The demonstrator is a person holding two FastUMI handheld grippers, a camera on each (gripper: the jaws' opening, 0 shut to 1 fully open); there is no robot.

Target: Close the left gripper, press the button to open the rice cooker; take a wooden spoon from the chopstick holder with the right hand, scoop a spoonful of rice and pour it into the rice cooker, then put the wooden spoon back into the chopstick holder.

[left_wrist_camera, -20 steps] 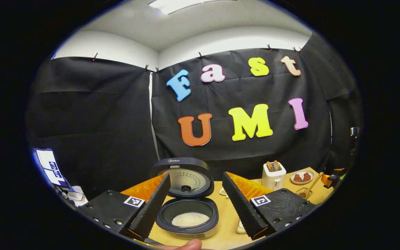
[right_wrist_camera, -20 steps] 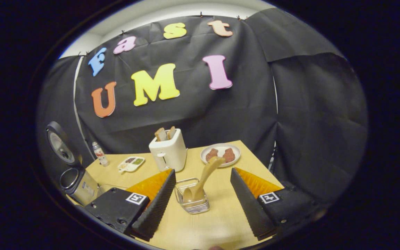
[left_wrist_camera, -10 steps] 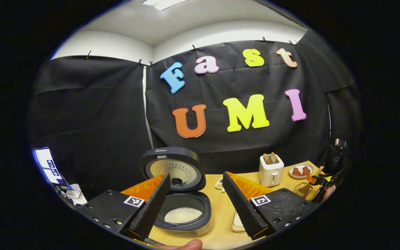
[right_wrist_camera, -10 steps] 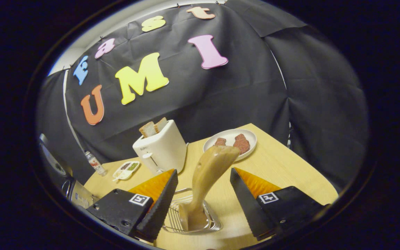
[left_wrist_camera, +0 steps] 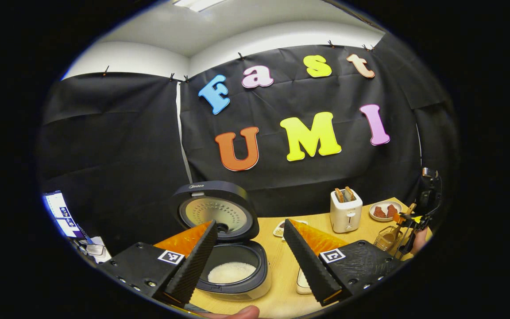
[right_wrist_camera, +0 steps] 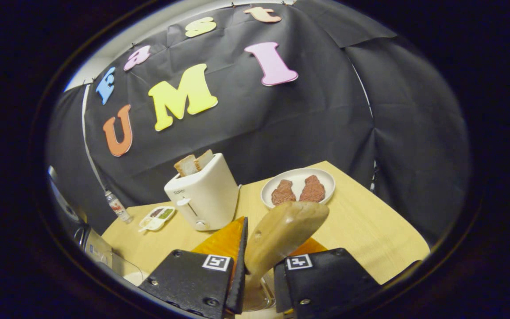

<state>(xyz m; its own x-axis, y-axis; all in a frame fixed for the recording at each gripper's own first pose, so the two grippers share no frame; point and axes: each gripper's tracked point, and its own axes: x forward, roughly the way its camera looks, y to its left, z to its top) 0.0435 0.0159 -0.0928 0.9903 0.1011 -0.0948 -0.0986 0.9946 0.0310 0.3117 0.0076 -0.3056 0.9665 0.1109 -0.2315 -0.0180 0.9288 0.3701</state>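
Observation:
The rice cooker (left_wrist_camera: 233,283) stands open in the left gripper view, its round lid (left_wrist_camera: 213,212) raised and white rice in its pot. My left gripper (left_wrist_camera: 249,226) is open above and in front of it, with nothing between the fingers. In the right gripper view my right gripper (right_wrist_camera: 267,248) is shut on the thick handle of the wooden spoon (right_wrist_camera: 283,228). The spoon stands upright in the wire chopstick holder (right_wrist_camera: 259,297) just below. Far right in the left gripper view, the right gripper (left_wrist_camera: 407,221) sits over that chopstick holder (left_wrist_camera: 385,239).
A white toaster (right_wrist_camera: 204,195) with bread stands behind the spoon, with a plate (right_wrist_camera: 321,177) of two brown pieces to its right. A small sauce dish (right_wrist_camera: 157,217) and a bottle (right_wrist_camera: 117,206) are at the back left. A clear container (right_wrist_camera: 122,270) sits near the left.
My right gripper moved down onto the spoon and its fingers went from wide open to shut on the handle. The left gripper drifted slightly and stayed open.

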